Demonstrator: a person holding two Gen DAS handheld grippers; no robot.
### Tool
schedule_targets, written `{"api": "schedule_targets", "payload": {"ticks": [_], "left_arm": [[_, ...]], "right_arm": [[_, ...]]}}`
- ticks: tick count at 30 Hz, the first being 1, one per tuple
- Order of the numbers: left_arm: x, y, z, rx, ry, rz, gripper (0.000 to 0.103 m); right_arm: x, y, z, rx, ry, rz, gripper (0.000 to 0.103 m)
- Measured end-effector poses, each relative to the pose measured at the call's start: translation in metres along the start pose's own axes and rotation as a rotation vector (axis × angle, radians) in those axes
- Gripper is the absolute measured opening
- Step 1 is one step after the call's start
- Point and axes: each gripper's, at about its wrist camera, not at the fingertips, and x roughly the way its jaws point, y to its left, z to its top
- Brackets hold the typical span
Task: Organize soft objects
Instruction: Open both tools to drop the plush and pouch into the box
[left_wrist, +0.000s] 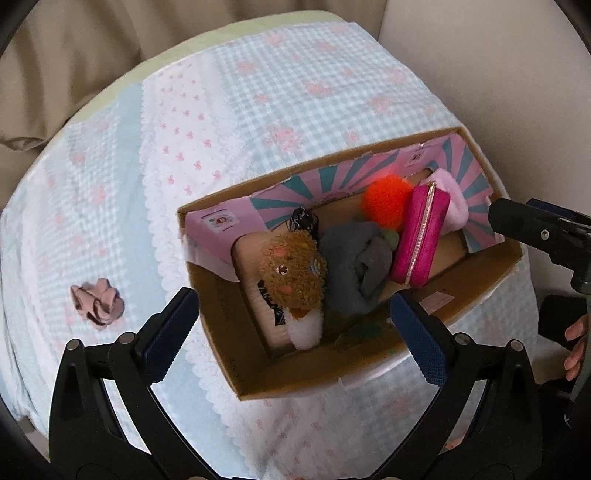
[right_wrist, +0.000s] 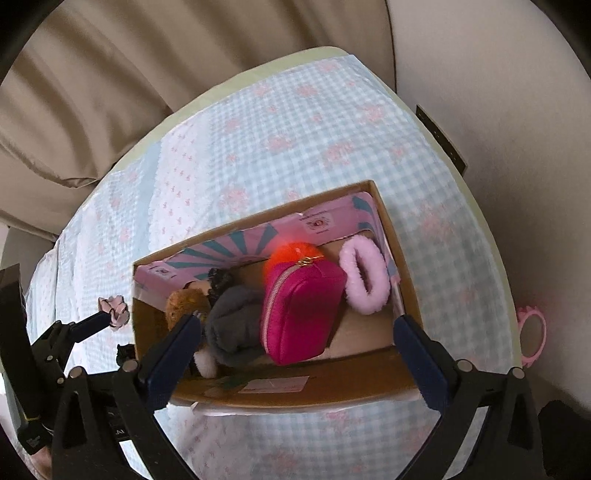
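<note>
The left gripper (left_wrist: 295, 332) was wide open with nothing in it; the right gripper (right_wrist: 297, 352) was wide open and empty too; both hung above the cardboard box (left_wrist: 255, 376) on the checked cloth (left_wrist: 295, 92); the brown fuzzy toy (left_wrist: 293, 271), grey cloth (left_wrist: 356, 269) and pink pouch (right_wrist: 301, 314) lay inside the box; a pink scrunchie (left_wrist: 98, 301) sat alone on the cloth beside the box.

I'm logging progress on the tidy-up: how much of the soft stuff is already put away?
Mostly done: the cardboard box already holds the brown plush, grey cloth, orange pompom, magenta pouch and pink fluffy ring. In hand: nothing; both the left tongs and the right tongs are open and empty above the box. Left: the pink scrunchie lies on the checked cloth.
</note>
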Motion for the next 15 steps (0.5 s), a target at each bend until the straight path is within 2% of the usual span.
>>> {"api": "schedule_targets", "payload": {"ticks": [8, 15], "left_arm": [[-0.055, 0.015, -0.008, -0.048, -0.082, -0.026, 0.103], [-0.127, 0.043, -0.028, -0.091, -0.206, 0.011, 0.103]], "right_arm": [[-0.039, 0.027, -0.004, -0.054, -0.051, 0.005, 0.103], [-0.101, 0.078, -0.018, -0.184, -0.143, -0.055, 0.103]]}}
